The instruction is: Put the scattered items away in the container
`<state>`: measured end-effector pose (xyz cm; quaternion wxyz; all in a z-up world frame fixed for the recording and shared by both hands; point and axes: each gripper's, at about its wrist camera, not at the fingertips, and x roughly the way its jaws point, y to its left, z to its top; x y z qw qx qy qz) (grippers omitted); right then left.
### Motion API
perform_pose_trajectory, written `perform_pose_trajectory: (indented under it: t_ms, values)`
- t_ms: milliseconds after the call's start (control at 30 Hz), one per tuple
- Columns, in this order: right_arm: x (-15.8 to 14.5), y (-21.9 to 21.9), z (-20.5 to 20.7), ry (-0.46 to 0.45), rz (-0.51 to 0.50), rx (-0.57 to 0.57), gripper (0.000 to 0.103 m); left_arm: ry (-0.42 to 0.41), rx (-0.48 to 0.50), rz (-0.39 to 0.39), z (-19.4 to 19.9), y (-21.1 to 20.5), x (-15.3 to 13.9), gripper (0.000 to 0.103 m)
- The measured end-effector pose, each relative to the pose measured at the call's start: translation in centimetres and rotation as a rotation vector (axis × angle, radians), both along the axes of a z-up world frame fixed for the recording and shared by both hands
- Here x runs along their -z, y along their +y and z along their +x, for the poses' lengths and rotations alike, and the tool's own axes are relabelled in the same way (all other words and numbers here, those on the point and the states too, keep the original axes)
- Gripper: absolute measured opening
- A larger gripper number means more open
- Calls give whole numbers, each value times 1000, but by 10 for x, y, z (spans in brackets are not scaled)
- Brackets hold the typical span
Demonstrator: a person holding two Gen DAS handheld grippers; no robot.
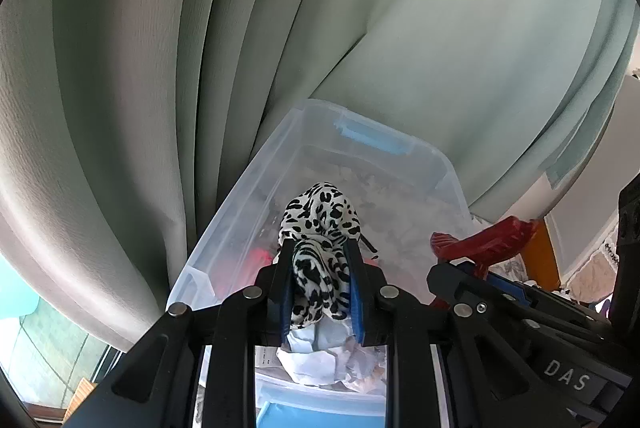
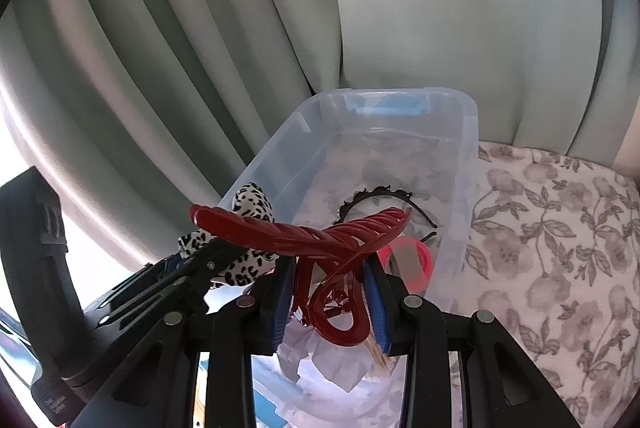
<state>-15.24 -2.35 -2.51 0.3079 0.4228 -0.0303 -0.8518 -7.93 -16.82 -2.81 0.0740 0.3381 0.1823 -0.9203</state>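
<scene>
My left gripper is shut on a black-and-white spotted scrunchie, held over the near end of a clear plastic bin. In the right wrist view that scrunchie shows at the left, beside the bin's rim. My right gripper is shut on a dark red hair claw clip, which hangs over the bin. The same clip appears at the right of the left wrist view. Inside the bin lie a black toothed headband, a pink ring and white crumpled paper.
Pale green curtains hang right behind the bin. The bin stands on a floral-patterned cloth that spreads out to the right. A blue handle clip sits on the bin's far wall.
</scene>
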Motion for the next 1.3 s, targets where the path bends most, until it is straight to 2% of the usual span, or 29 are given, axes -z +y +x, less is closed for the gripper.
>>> perform_pose_trajectory:
  t_ms: [133,267,400,633,1033,1133,1300]
  values:
    - [-3,-1,4,16,19,-6,43,1,-2,-6,2,-1,-2,30]
    - [-10,3,9,27,12,7,47,10,3,-11,6,0,-6,32]
    - [-18,8,14,38,6,15,47,13,-2,-11,11,0,-12,42]
    - [-27,19,31,58,-12,34,49,31,1,-28,19,8,-27,51]
    - [-57,57,65,125,-59,84,58,93,42,-82,43,43,-62,55]
    - [-64,70,73,141,-72,102,62,109,51,-98,49,52,-69,59]
    - [-73,92,85,154,-98,132,68,124,68,-129,60,70,-82,60]
